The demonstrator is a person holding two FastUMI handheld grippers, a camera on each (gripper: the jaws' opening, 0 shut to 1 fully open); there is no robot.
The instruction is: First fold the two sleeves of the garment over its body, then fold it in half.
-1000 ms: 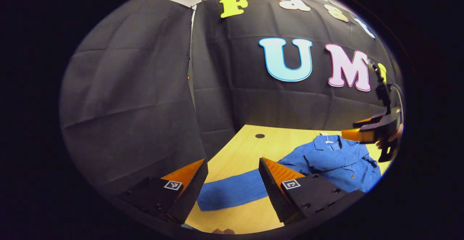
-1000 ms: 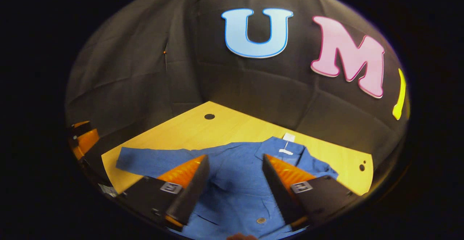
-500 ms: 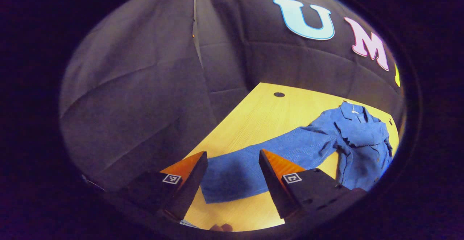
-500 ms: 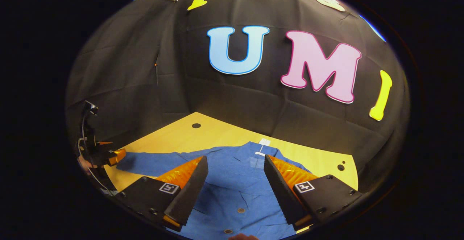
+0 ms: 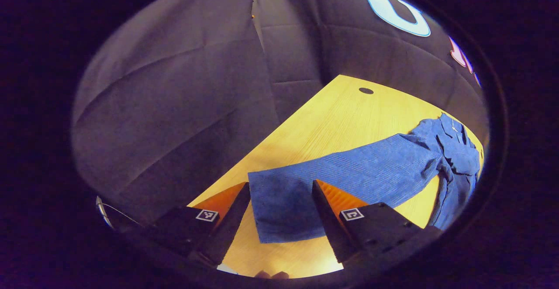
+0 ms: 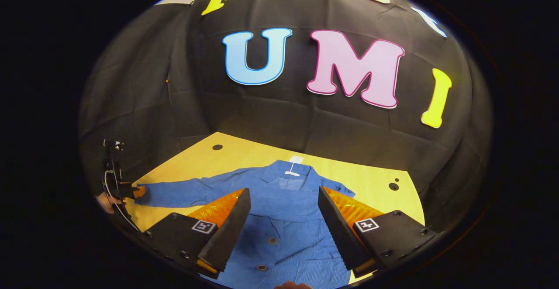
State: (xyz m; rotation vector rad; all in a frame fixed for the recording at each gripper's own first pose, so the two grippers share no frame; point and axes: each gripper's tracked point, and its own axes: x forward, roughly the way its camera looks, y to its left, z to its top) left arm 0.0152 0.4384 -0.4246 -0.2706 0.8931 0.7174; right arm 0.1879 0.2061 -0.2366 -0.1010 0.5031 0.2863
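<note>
Covering most of the scene, the black cloth wall (image 6: 305, 123) rises behind the yellow wooden desk (image 6: 244, 156), whose far corner meets a seam of the cloth (image 5: 262, 49) in the left gripper view.

The desk carries a blue button-front shirt (image 6: 284, 219), laid flat with the front upward and the collar (image 6: 292, 177) toward the far edge. A small white tag (image 6: 295, 159) lies on the desk just beyond the collar. One sleeve (image 5: 349, 175) extends straight out from the body toward the left edge of the desk, and its cuff (image 5: 279, 210) lies flat near that edge. The other sleeve (image 6: 338, 189) shows as a short fold beside the body on the right.

The left gripper (image 5: 279, 193) is positioned at the cuff with its fingers apart, one on each side of the cuff; whether they touch the fabric cannot be determined. In the right gripper view, this gripper (image 6: 131, 190) appears at the cuff end of the sleeve, with a hand (image 6: 105, 201) behind it.

The right gripper (image 6: 284, 197) hovers over the shirt body, fingers apart and closed on nothing.

Three buttons (image 6: 272, 240) run down the shirt front. Round holes (image 5: 366, 91) mark the desk near its far corners.
</note>
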